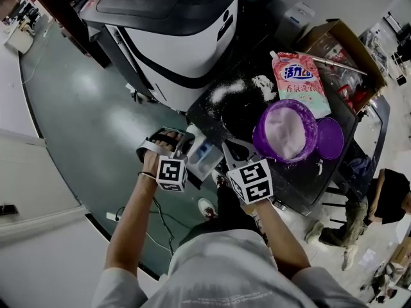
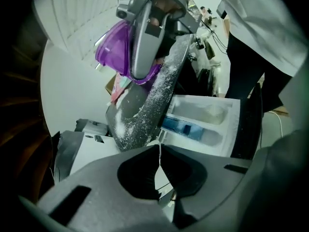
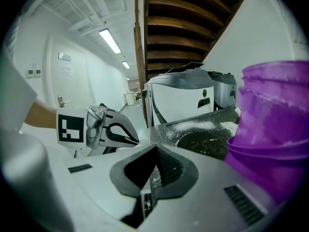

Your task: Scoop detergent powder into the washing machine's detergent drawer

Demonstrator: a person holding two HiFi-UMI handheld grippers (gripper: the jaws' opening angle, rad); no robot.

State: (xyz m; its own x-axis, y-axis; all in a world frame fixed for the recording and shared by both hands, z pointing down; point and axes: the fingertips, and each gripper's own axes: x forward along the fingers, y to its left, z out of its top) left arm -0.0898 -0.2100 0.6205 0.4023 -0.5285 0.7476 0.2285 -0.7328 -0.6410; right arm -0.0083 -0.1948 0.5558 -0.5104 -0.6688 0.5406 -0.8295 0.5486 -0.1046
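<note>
Left gripper (image 2: 159, 148): jaws closed tip to tip, I see nothing clamped. Right gripper (image 3: 153, 166): jaws together as well, pads dusted with white powder, nothing held. In the head view both sit side by side at the near left edge of the black table (image 1: 234, 117). The detergent drawer (image 1: 204, 154) is between them, just off the table edge and apart from the washing machine (image 1: 173, 37), which stands far left. The drawer is white with a blue insert and its compartments face up. The left gripper view looks straight at it, just past the jaw tips. I can't tell what it rests on or whether there's powder in it. The purple tub (image 1: 287, 132) of powder stands uncovered on the table just right of the right gripper, with its purple lid (image 1: 330, 138) flat beside it, further right. A pink detergent bag (image 1: 300, 82) lies behind the tub. Spilled powder (image 1: 241, 87) covers the far left part of the table. A cardboard box (image 1: 340, 50) sits at the far right.
</note>
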